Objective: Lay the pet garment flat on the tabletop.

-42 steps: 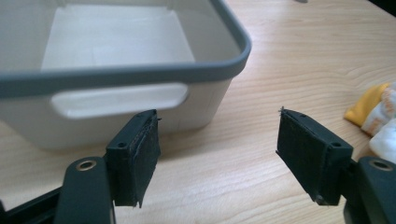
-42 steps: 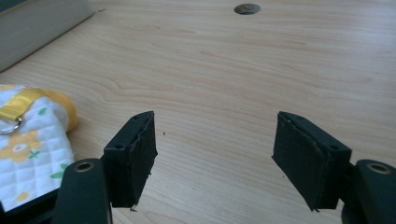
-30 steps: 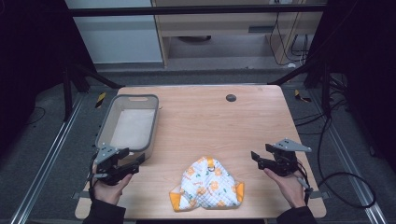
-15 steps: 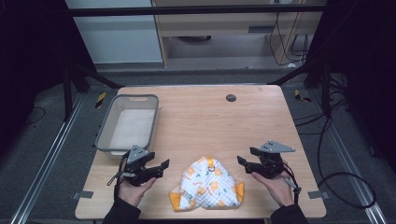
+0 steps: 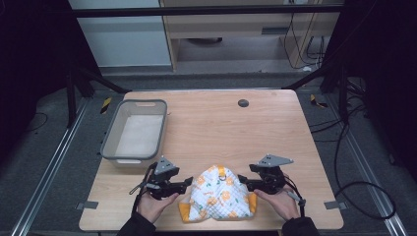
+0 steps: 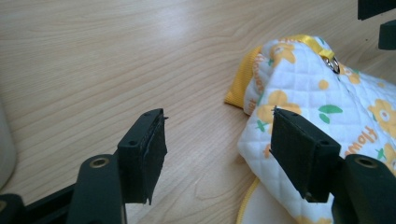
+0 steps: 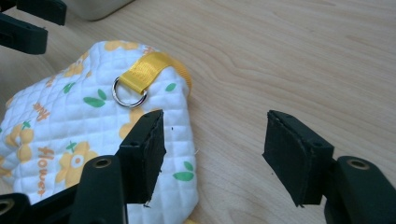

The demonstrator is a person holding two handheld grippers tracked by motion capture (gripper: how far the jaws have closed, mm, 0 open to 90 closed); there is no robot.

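Two claws flank the bib at the table's six o'clock: left claw and right claw, closing but empty. Shallow bites could slip off the quilted edges.

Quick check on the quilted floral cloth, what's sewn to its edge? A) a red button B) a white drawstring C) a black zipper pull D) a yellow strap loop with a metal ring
D: the right gripper view shows a yellow strap holding a metal ring on the quilted floral cloth.
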